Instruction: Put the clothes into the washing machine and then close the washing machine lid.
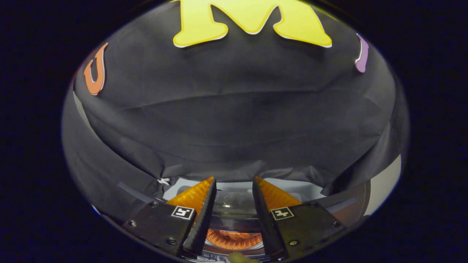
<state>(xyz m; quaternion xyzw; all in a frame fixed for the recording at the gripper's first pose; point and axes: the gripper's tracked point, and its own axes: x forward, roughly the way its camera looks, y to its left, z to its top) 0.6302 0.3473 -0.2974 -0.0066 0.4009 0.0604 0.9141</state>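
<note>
Washing machine [234, 204] beyond parted tool [234, 184]

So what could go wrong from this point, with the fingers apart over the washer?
1. The gripper is open with nothing between its fingers, and no clothes can be made out, so the load may be unfinished.
2. The washing machine sits low between the fingers, its orange drum partly hidden, so aiming at the opening is uncertain.
3. The transparent lid just ahead looks raised; reaching in could knock it.
</note>
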